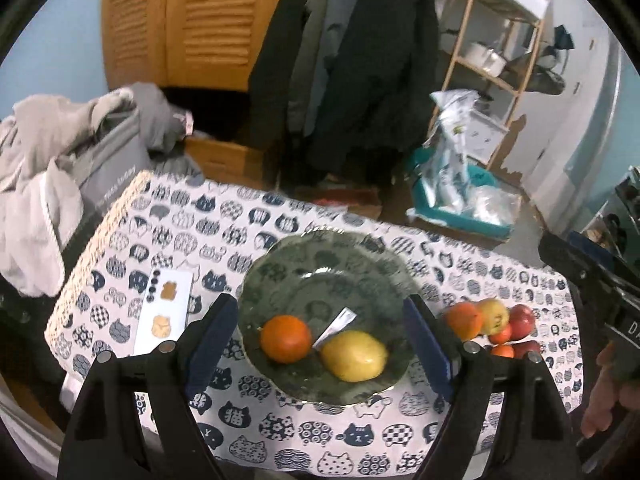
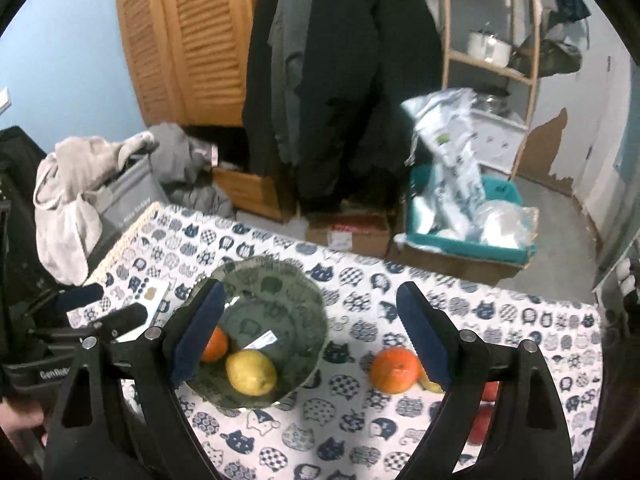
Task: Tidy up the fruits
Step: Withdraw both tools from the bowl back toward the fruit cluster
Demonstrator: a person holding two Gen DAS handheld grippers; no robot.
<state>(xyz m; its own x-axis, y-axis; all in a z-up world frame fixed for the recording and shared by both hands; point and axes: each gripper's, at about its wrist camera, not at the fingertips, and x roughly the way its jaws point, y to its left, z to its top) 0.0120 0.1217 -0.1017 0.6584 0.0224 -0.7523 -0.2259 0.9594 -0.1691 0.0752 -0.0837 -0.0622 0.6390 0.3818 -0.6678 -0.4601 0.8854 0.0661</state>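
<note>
A green glass plate [image 1: 320, 264] [image 2: 280, 280] sits on the cat-print tablecloth. It holds an orange [image 1: 285, 338] [image 2: 216, 345], a yellow lemon [image 1: 354, 355] [image 2: 251, 372] and a small white packet [image 1: 335, 327]. A pile of loose fruit [image 1: 494, 326] lies right of the plate: an orange [image 2: 393, 369], a yellow apple [image 1: 495, 313] and red apples [image 1: 521, 320]. My left gripper [image 1: 320, 344] is open and empty, held above the plate. My right gripper [image 2: 312, 340] is open and empty, between plate and pile. The right gripper also shows at the left wrist view's right edge [image 1: 592, 280].
A white sticker sheet [image 1: 164, 308] lies left of the plate. Beyond the table stand a grey bag with clothes [image 1: 72, 168], hanging dark coats [image 1: 360, 60], a teal bin of plastic bags [image 2: 460, 220], a cardboard box [image 2: 348, 232] and a wooden shelf [image 2: 492, 40].
</note>
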